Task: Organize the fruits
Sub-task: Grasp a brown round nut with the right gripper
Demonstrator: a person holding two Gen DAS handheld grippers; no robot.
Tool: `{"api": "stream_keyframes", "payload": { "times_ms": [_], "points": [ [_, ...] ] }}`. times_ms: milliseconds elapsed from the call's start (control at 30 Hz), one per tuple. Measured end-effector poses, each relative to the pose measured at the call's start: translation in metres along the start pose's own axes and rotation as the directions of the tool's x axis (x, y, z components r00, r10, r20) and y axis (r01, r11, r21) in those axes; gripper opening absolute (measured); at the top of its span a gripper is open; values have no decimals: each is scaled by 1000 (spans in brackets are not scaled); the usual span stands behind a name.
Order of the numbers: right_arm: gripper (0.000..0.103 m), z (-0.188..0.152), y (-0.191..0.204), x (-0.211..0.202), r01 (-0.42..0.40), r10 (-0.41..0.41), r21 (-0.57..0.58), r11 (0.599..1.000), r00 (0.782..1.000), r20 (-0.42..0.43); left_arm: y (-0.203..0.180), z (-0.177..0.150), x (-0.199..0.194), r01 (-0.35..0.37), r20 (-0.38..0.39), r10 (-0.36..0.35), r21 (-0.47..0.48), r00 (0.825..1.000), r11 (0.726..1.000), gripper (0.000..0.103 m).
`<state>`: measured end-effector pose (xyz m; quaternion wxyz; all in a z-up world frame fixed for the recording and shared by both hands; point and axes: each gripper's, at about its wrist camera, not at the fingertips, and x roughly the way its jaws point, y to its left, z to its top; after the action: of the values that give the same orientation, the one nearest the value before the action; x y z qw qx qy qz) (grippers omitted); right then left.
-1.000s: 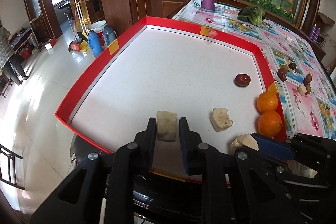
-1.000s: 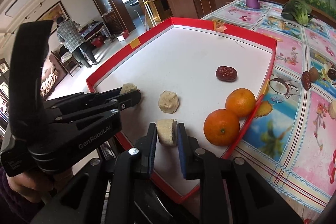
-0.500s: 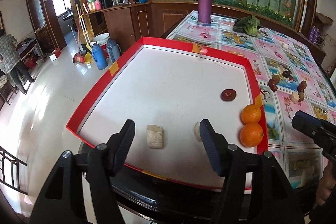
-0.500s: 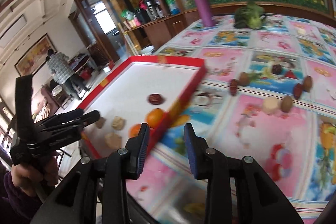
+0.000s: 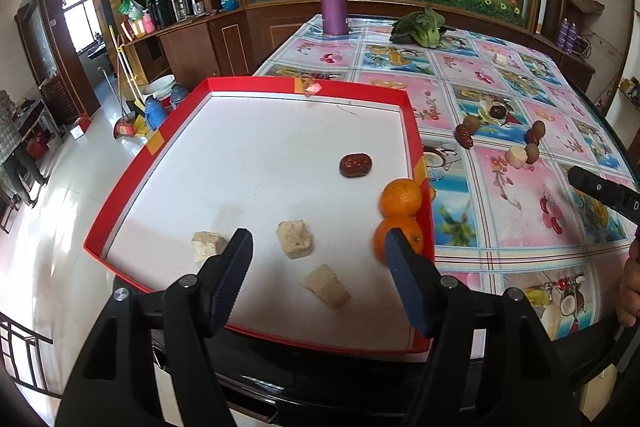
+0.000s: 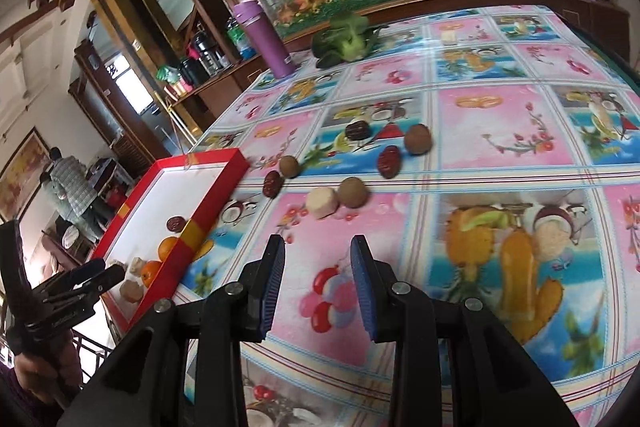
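Red tray [image 5: 256,82] at the near left corner of the counter [image 6: 500,163], its near rim right over the counter edge. Wide bare white floor across the tray's far half. Inside: three pale chunks [image 5: 295,239] in the near part, a red date [image 5: 356,165] further back, two oranges [image 5: 401,197] touching each other against the right wall. Loose fruit [image 6: 352,191] scattered well apart from the tray, out on the patterned cloth to the right. Left claw [image 5: 318,253] hovering above the tray's near edge, fingers spread wide, nothing between them. Right claw [image 6: 318,269] low over the cloth, parted and empty, pointed at a pale piece [image 6: 322,202] touching a brown round fruit. Compared with a second ago: both chunks released, right claw swung off the tray.
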<state>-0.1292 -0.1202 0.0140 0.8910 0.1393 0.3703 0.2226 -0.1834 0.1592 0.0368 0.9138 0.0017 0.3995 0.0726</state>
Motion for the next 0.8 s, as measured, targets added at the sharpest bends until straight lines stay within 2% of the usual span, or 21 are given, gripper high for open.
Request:
{"api": "stream_keyframes", "payload": {
  "times_ms": [367, 533, 633, 700, 800],
  "points": [
    [34, 1, -15, 5, -10, 10, 43, 999, 1000, -7, -45, -1, 0, 75, -24, -73, 81, 997, 994, 70],
    [33, 15, -10, 16, 55, -55, 2, 998, 997, -45, -61, 0, 1, 98, -32, -94, 114, 995, 989, 70],
    [33, 29, -4, 23, 146, -148, -75, 986, 989, -23, -72, 2, 1, 118, -40, -114, 134, 993, 984, 70],
    [33, 35, -1, 36, 210, -218, -126, 969, 974, -53, -78, 3, 0, 132, -41, -128, 144, 991, 981, 70],
    [28, 37, -2, 54, 183, -203, -152, 971, 972, -122, -86, 8, -2, 141, -30, -138, 164, 990, 976, 70]
  ]
}}
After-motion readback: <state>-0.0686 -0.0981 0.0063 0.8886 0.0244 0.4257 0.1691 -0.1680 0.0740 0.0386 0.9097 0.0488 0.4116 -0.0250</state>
